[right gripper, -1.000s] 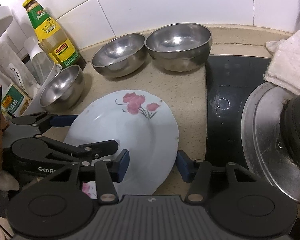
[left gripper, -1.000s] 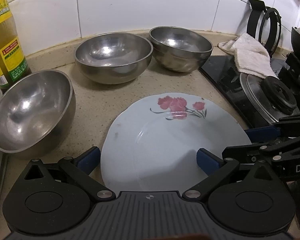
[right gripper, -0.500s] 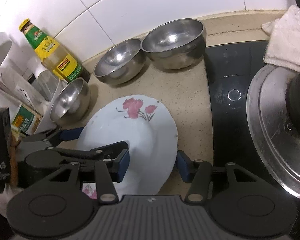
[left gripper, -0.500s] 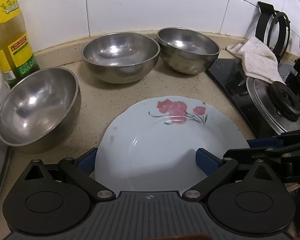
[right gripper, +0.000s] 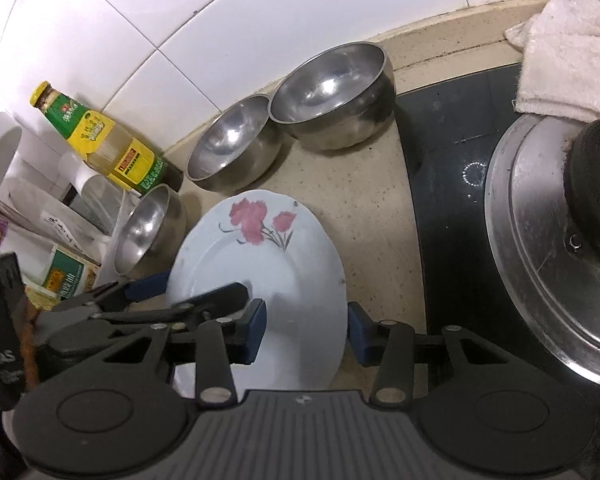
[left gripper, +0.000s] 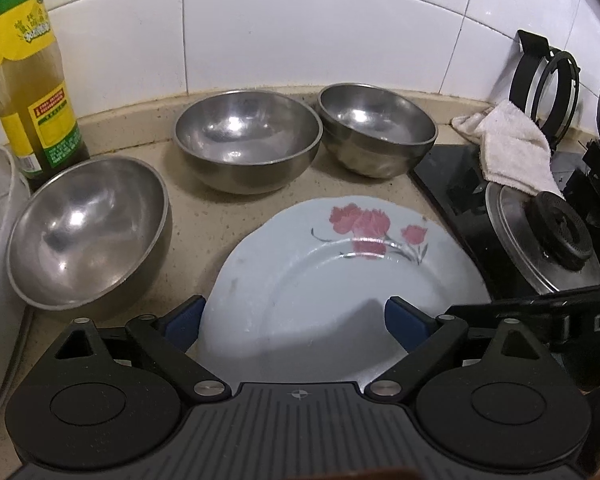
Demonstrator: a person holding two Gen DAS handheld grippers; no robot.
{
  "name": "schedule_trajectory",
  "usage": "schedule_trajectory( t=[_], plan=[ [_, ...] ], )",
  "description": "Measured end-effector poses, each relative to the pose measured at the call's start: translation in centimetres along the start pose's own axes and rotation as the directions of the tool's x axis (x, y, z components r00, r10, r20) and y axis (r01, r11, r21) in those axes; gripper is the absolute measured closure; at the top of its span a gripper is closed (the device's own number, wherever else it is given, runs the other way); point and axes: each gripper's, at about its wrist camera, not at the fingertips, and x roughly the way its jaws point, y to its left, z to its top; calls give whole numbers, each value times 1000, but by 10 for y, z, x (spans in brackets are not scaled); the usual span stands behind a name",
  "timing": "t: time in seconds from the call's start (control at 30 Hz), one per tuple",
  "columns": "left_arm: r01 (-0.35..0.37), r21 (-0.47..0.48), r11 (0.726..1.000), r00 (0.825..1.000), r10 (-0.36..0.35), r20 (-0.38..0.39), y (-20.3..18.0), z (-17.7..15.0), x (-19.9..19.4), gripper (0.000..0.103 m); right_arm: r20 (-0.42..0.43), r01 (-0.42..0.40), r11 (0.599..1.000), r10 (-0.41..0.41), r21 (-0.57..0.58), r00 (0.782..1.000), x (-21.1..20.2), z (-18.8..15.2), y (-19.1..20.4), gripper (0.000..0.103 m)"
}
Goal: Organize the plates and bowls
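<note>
Speckled beige countertop (left gripper: 204, 236) carries a glossy scalloped white plate (left gripper: 340, 280) with pink flowers, near three smooth steel bowls (left gripper: 248, 144). Left gripper (left gripper: 292, 320) and right gripper (right gripper: 306, 330) gape wide, straddling its rim, gripping nothing.

"DA" on the right gripper (left gripper: 580, 322); "DAS" on the left gripper (right gripper: 0, 360).
</note>
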Motion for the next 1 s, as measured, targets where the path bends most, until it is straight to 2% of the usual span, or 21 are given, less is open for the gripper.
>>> schedule_trajectory(
  t=[1.0],
  plan=[
    [-19, -4, 1000, 998, 19, 55, 2, 7, -15, 6, -14, -66, 995, 68, 74, 998, -2, 8, 1, 61]
  ],
)
